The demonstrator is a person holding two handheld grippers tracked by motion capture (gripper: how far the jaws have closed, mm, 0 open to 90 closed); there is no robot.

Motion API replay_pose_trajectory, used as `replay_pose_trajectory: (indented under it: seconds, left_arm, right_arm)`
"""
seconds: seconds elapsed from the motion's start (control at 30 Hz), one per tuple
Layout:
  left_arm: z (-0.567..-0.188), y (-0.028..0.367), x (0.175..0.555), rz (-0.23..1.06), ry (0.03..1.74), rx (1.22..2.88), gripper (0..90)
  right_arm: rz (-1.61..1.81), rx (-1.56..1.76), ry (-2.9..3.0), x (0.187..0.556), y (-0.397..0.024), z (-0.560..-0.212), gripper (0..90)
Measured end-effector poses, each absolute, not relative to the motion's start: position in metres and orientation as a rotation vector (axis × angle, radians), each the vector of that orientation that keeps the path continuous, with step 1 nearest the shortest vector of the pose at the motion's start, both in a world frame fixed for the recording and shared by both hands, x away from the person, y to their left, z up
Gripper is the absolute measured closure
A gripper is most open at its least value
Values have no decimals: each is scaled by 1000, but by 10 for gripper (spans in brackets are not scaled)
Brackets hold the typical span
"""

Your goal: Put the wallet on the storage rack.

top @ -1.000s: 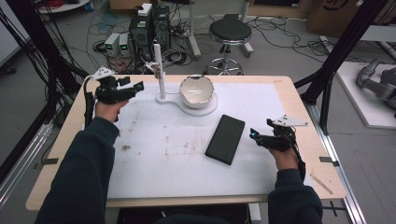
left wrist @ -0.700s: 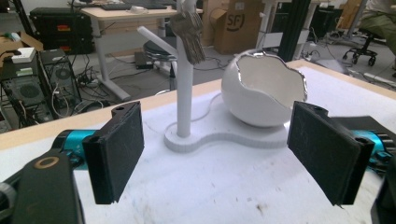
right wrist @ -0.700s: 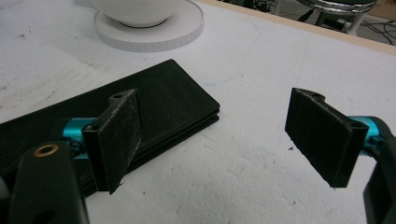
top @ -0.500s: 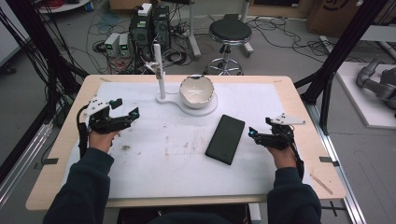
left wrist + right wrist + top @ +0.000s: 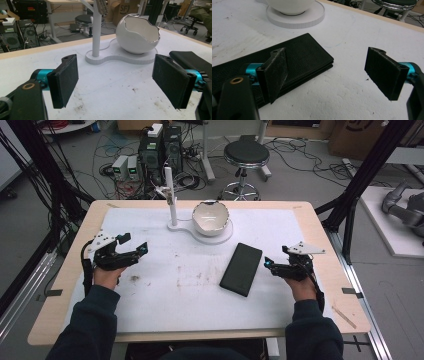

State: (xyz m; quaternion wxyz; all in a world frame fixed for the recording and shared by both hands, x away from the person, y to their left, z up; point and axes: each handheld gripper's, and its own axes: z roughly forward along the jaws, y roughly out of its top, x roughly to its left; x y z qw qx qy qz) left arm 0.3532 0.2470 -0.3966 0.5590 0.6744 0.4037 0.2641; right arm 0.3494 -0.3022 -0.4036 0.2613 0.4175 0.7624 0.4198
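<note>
While the black wallet (image 5: 242, 269) lies flat on the white mat (image 5: 165, 305), it sits just to the left of the right gripper (image 5: 272, 265), near its tips but not touching them. In the right gripper view the wallet (image 5: 294, 60) runs behind the left jaw, and both jaws stand wide apart with nothing between them. Farther left, the left gripper (image 5: 135, 247) has just been opening and now gapes over bare mat, holding nothing. Ahead of it in the left gripper view stand the egg-shaped white bowl (image 5: 137, 35) and a thin white post (image 5: 96, 32) on 1 shared base.
</note>
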Motion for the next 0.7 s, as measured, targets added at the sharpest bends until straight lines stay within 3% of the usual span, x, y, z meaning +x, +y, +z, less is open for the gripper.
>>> replay_pose_trajectory:
  seconds: [0.7]
  left_arm:
    - [-404,246,344,631,960,1606,221]
  right_arm:
    - [1126,999,2130,345,-288,-408,191]
